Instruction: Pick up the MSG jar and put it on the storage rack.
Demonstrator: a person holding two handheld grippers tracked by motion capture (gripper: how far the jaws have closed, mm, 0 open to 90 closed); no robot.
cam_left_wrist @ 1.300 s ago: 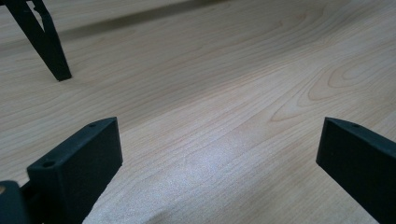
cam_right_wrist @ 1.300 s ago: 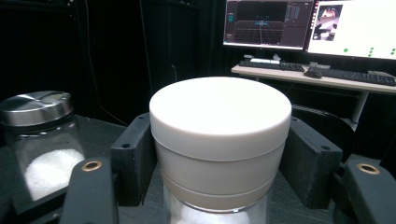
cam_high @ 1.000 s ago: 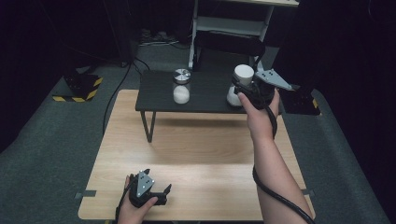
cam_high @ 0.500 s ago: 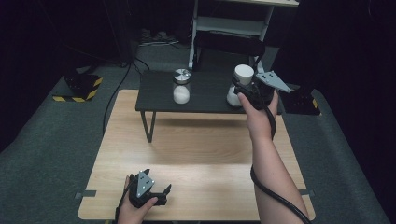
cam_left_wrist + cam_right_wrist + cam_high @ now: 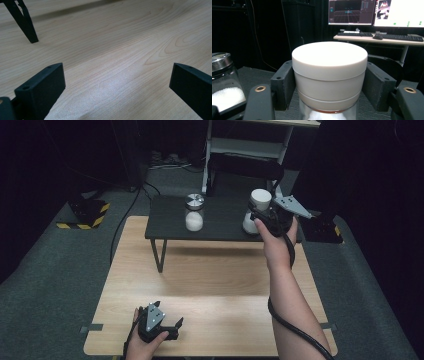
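The right gripper [image 5: 329,82] had its fingers [image 5: 283,85] clenched on the white lid [image 5: 329,62] of a glass jar [image 5: 256,212] of white powder, which stood at the 1 o'clock end of the small black counter [image 5: 220,222]. A second, metal-lidded jar [image 5: 194,212] stood toward 11 o'clock. The left gripper [image 5: 159,322] rested at 7 o'clock on the wooden counter [image 5: 120,50], fingers [image 5: 42,87] released and holding nothing. No label or writing was legible on either jar.

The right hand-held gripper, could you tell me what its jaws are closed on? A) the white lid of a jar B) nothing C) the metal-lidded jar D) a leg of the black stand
A: the right hand-held gripper has its jaws pressed on either side of the white lid, while the metal-lidded jar stands apart.
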